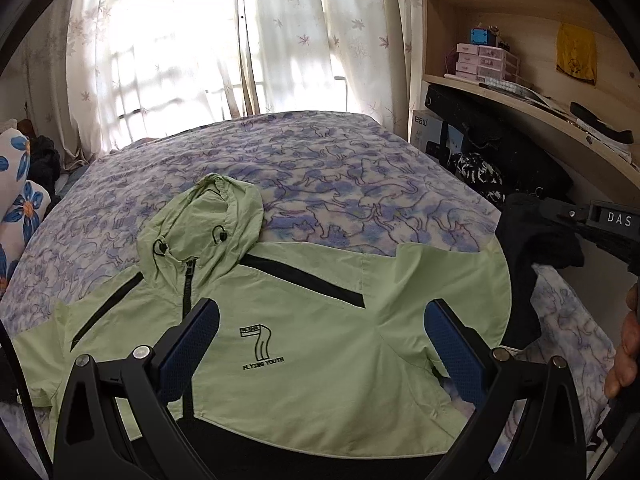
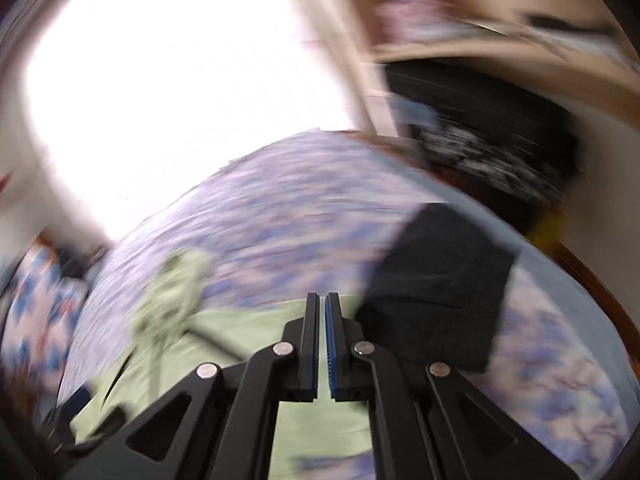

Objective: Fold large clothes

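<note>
On the cat-print bedspread (image 1: 328, 184) lies a pale green hooded jacket (image 1: 304, 320), front up, zipped, hood (image 1: 204, 216) toward the curtained window (image 1: 168, 48) and both sleeves spread sideways. It looks like thin, light, slightly slick windbreaker cloth, so I judge it will slide easily over the bedspread, crease sharply and hold little shape of its own; a pinch at a sleeve cuff or at a hem corner should lift it cleanly, whereas the zipper (image 1: 187, 284) line is the one stiffer part and will resist a fold across it. Over the jacket's chest, the left gripper (image 1: 320, 324) hangs with its blue-padded fingers wide apart and nothing between them. Beside the jacket's sleeve on the shelf side, a folded black garment (image 2: 436, 292) rests on the bedspread. The right gripper (image 2: 323, 300), seen in a heavily blurred view above the jacket's lower edge, has its fingers drawn together on nothing. Beyond the jacket, the bed looks soft and wide, giving little firm backing for pressing creases. Wooden shelves (image 1: 520, 92) with small pink drawers stand to one side, and a flowered pillow (image 1: 20, 200) sits at the opposite edge.
</note>
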Motion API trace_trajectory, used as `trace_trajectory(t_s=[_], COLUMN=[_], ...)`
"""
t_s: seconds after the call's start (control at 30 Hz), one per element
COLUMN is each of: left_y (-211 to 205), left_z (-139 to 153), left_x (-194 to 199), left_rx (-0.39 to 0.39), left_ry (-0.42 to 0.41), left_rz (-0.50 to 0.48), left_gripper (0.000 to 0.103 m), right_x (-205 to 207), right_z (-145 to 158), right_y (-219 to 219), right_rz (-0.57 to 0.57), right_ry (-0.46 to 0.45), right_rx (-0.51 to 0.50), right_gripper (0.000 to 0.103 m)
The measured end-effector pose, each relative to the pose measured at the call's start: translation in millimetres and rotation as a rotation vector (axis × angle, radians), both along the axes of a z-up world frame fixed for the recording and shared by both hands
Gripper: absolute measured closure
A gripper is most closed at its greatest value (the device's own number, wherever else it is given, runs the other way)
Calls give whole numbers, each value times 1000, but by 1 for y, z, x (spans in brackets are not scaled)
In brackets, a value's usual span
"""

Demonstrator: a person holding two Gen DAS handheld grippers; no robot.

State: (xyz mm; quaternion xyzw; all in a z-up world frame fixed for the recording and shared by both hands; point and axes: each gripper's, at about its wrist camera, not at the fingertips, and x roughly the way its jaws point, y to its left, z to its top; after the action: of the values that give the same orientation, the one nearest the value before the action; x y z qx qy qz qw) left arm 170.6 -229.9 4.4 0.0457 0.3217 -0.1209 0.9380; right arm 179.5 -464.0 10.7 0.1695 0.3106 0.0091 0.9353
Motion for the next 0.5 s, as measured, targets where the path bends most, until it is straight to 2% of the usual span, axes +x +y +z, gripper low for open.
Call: trace_trajectory(t_s=[0.1, 0.23, 0.27, 0.37, 0.5], left_y=[21, 56, 63, 85, 97], left_z=[2, -6, -11, -22, -34], left_x=[-6, -4, -3, -2, 0], left_rx=[37, 67, 90, 92, 91], left_ry=[-33, 16, 26, 67, 102], left_rz=[32, 101, 118, 136, 158], left_gripper=[1, 4, 5, 10, 12], right_x=[6, 5, 5, 2, -6], right_z=[-4, -40, -52, -84, -92], right_y=[66, 138, 147, 157, 157], right_rz=[159, 294, 309, 348, 376], right_ry=[14, 90, 125, 234, 274], right_rx=[-55, -163, -154, -115, -105], right_gripper=[100, 100, 100, 100, 100])
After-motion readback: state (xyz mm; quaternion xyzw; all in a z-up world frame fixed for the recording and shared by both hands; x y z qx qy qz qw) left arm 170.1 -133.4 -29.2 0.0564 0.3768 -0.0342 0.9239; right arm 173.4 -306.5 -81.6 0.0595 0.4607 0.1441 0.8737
